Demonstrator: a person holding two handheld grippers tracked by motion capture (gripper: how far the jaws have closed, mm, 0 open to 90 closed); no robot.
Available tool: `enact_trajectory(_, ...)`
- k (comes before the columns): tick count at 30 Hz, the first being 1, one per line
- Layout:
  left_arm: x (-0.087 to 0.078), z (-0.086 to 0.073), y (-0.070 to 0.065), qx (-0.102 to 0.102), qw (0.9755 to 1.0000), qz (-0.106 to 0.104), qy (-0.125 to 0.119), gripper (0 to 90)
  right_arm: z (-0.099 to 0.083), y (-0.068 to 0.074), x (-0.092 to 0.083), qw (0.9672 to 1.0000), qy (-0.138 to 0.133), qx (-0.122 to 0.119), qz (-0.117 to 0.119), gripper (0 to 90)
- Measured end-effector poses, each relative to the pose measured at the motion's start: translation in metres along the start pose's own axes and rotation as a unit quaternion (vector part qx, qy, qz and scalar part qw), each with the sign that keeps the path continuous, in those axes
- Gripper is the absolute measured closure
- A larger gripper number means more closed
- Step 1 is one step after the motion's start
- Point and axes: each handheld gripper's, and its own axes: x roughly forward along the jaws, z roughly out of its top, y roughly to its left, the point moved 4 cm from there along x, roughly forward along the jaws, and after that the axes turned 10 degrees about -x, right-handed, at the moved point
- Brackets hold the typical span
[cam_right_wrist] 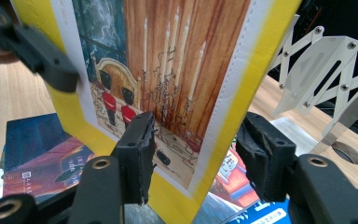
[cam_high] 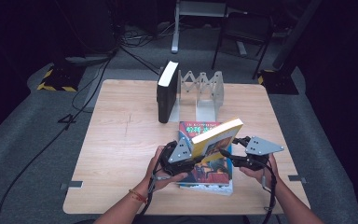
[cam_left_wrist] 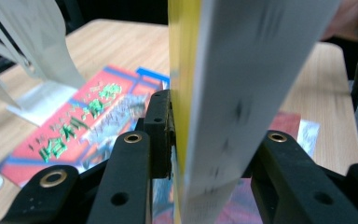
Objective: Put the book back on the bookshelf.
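Yellow book (cam_high: 216, 136) held up off the table (cam_high: 121, 140), tilted, above a stack of books (cam_high: 212, 175) lying flat near the front edge. Left gripper (cam_high: 200, 156) clamped on the yellow book's lower left end: in the left gripper view, one pad pressed against the yellow cover (cam_left_wrist: 182, 93), the other jaw tight against the far side of the white page block (cam_left_wrist: 247, 93). Right gripper (cam_high: 228, 156) at the book's lower right edge, jaws apart and straddling it. In the right gripper view, the picture cover (cam_right_wrist: 168, 70) stands between the two jaws, with the left pad close to or on the cover and a clear gap between the yellow spine edge and the right pad; no firm squeeze visible there. Red book (cam_left_wrist: 84, 121) with green lettering lying flat on top of the stack, just beneath the raised one. Farther back on the table, a black book (cam_high: 167, 91) standing upright against a metal folding rack (cam_high: 203, 91), well apart from the hands. Both hands (cam_high: 163, 170) low at the table's near side, cables trailing from the grippers.
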Motion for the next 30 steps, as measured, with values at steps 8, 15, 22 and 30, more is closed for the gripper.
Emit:
enact_trajectory(8,-0.006,0.025,-0.005,0.002,0.9994,-0.004,-0.035,64.2,0.0,0.0,0.001,1.0,0.003,-0.002,-0.003,48.5)
enact_trajectory(15,-0.014,0.045,-0.005,0.005,0.9981,-0.01,-0.061,65.6,0.0,0.001,0.002,1.0,0.004,-0.002,-0.007,48.1)
enact_trajectory(22,-0.013,0.052,-0.006,0.014,0.9982,0.004,-0.058,73.6,0.001,0.0,0.003,1.0,0.007,-0.001,-0.007,45.5)
enact_trajectory(30,-0.015,0.063,0.001,0.015,0.9975,0.033,-0.061,74.3,-0.007,-0.007,-0.003,0.9997,0.02,0.014,-0.006,37.4)
